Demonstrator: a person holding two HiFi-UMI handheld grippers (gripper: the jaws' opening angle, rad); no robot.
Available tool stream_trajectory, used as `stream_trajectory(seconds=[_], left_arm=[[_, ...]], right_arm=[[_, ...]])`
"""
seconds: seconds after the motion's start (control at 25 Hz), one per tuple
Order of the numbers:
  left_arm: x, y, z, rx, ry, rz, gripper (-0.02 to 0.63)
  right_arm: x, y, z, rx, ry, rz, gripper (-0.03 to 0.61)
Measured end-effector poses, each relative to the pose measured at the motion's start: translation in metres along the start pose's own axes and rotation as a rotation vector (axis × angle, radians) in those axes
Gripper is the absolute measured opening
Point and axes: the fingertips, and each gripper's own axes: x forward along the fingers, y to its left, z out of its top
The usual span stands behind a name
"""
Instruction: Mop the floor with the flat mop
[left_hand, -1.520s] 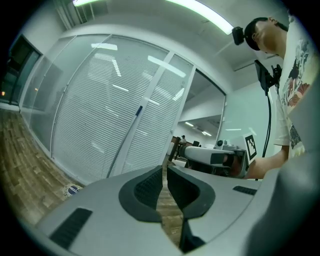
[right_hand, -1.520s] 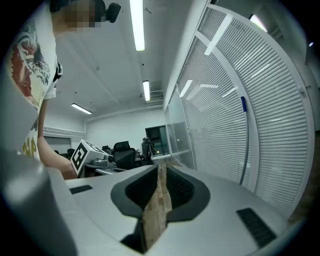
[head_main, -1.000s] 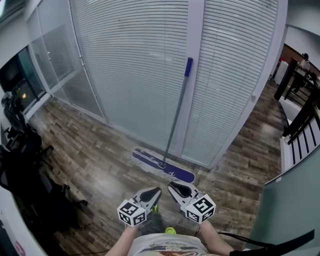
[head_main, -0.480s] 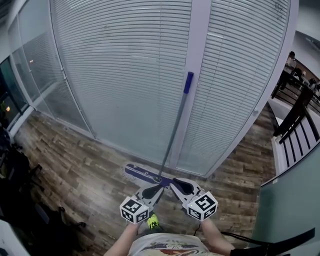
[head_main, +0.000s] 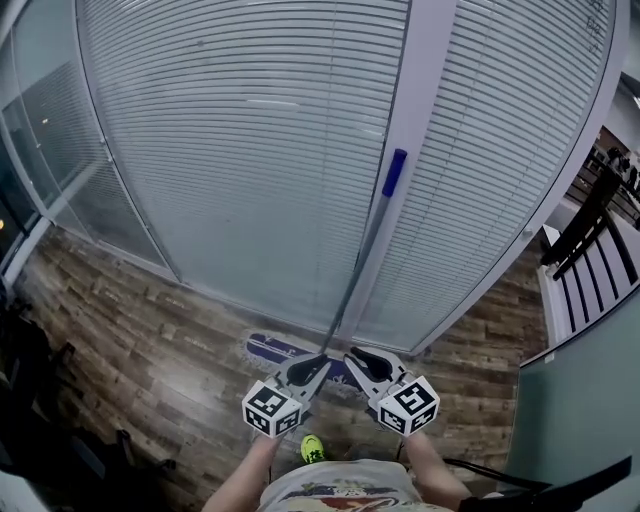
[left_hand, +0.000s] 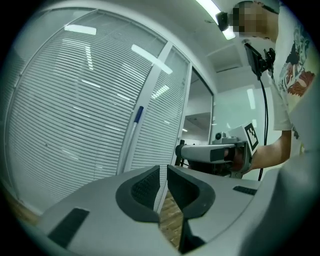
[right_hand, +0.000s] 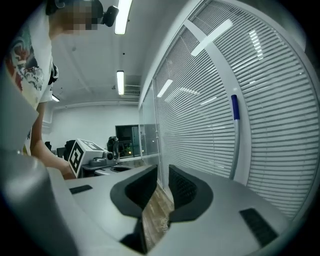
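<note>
One flat mop (head_main: 362, 275) leans on the blinds (head_main: 230, 150), its pole rising from the floor (head_main: 150, 340) up-right to its blue grip (head_main: 394, 172). Two grippers: left gripper (head_main: 324, 360) and right gripper (head_main: 348, 354), both closed and empty.

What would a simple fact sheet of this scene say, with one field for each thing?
Mop: leaning on the glass wall, untouched
Mop head: flat on the floor
Handle grip: blue, at the top
Left gripper: shut, empty
Right gripper: shut, empty
Floor: wood planks
Mopping: not yet begun
</note>
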Motion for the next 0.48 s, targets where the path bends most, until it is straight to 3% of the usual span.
stream_trajectory(seconds=[0.48], left_arm=[[0.073,0.065,0.02,0.046,0.004,-0.017,0.034]], right_arm=[[0.05,-0.085,0.013,-0.003,-0.005,-0.049,0.06]])
